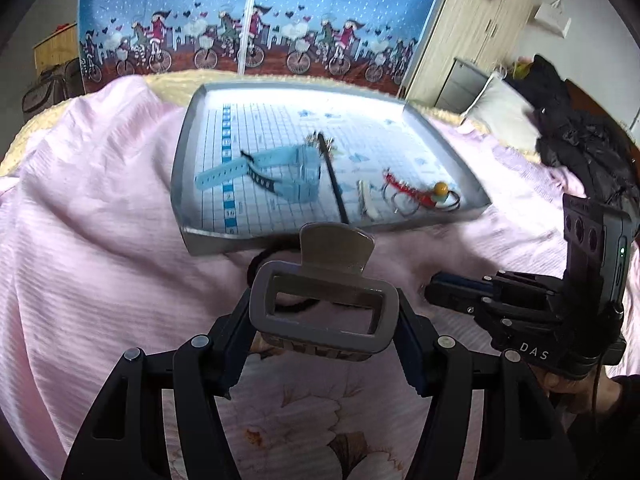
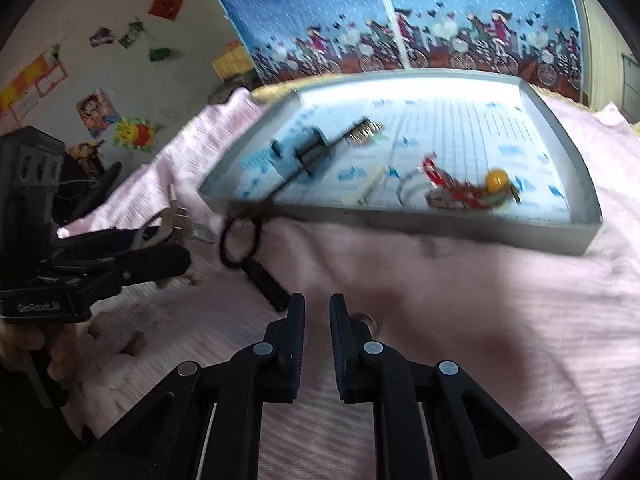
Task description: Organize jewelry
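My left gripper (image 1: 324, 320) is shut on a grey-brown hair claw clip (image 1: 332, 252), held over the pink bedspread just in front of the grey tray (image 1: 208, 240). In the tray lie a light blue watch (image 1: 280, 172), a black stick (image 1: 332, 176), a white hair clip (image 1: 366, 200), and a red piece with a yellow bead (image 1: 440, 189) on thin rings. My right gripper (image 2: 317, 320) hovers low over the bedspread with its jaws nearly together and nothing between them. A small silvery ring (image 2: 368, 320) lies beside its right finger. A black hair tie (image 2: 240, 240) rests by the tray's near edge.
The tray (image 2: 440, 220) sits on a pink bedspread (image 1: 100, 240) covering a bed. A blue fabric wardrobe (image 1: 260, 20) printed with cyclists stands behind it. Dark clothes (image 1: 580, 140) are piled at the right, and a wooden cabinet (image 1: 472, 32) stands at the back right.
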The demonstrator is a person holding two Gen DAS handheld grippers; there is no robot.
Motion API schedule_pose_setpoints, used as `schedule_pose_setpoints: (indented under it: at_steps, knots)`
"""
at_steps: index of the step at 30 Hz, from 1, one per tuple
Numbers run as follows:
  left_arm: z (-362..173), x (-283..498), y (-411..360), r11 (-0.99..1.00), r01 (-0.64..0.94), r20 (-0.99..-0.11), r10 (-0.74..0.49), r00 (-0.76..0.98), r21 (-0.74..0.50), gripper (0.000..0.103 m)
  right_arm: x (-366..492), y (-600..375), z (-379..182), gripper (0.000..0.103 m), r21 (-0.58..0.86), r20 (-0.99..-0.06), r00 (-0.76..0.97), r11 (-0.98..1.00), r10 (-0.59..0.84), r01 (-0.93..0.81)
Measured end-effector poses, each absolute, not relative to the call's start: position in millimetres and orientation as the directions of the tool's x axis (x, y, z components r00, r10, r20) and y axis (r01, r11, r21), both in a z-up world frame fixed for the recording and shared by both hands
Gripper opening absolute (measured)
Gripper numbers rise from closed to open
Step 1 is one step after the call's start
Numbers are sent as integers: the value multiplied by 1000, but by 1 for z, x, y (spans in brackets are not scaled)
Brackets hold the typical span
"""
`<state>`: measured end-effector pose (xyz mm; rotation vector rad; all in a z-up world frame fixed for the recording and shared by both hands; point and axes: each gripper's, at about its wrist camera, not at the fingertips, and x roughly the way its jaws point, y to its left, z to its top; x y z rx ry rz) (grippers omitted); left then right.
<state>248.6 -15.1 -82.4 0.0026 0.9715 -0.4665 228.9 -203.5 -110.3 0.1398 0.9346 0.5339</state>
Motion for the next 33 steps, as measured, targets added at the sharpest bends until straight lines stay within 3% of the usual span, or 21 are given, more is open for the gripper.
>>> schedule_pose_setpoints:
  at_steps: [9, 16, 20, 33]
  knots:
    - [-107, 250, -23, 907, 382, -871, -326, 367, -178, 58, 231, -201, -121, 42, 309, -771, 451, 884, 449, -351]
    - [-111, 253, -21, 911, 370, -882, -316, 350, -180, 58, 231, -205, -118, 43, 320, -757, 466, 882, 458, -347]
    - [-112, 254, -21, 911, 370, -884, -315, 347, -179, 58, 234, -204, -126, 22, 336, -771, 438, 879, 463, -338]
    - [-111, 254, -20, 911, 371, -884, -314, 346, -178, 58, 233, -209, -122, 21, 271, -792, 470, 913, 391, -304]
